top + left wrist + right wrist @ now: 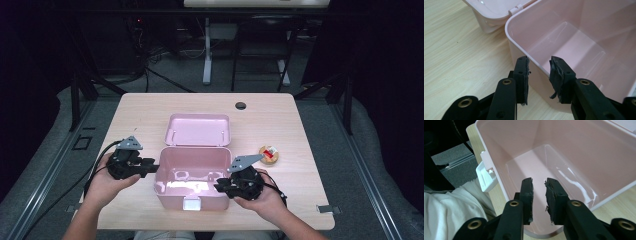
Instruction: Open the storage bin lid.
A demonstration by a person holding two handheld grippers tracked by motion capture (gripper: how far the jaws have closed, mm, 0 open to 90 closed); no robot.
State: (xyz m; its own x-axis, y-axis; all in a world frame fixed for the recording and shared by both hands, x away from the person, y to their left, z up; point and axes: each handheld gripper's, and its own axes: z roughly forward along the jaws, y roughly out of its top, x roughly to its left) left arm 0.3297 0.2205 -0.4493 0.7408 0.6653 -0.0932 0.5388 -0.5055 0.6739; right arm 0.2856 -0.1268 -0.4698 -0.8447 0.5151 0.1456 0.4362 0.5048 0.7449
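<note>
The left gripper (537,72) straddles the side wall of an open pink box (574,45), one jaw outside and one inside, pads apart and not pressing on the rim. The right gripper (539,195) hangs over the box's opposite end, jaws slightly parted above the bare interior, nothing between them. Behind both grippers the hinged lid (198,129) lies flat on the wooden table (140,115); a small round object (269,154) sits just beyond the right gripper

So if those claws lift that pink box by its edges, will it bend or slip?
The pink plastic box looks rigid and probably light, being empty. Its glossy walls may slip. The open lid hanging behind could tip it backward.
</note>
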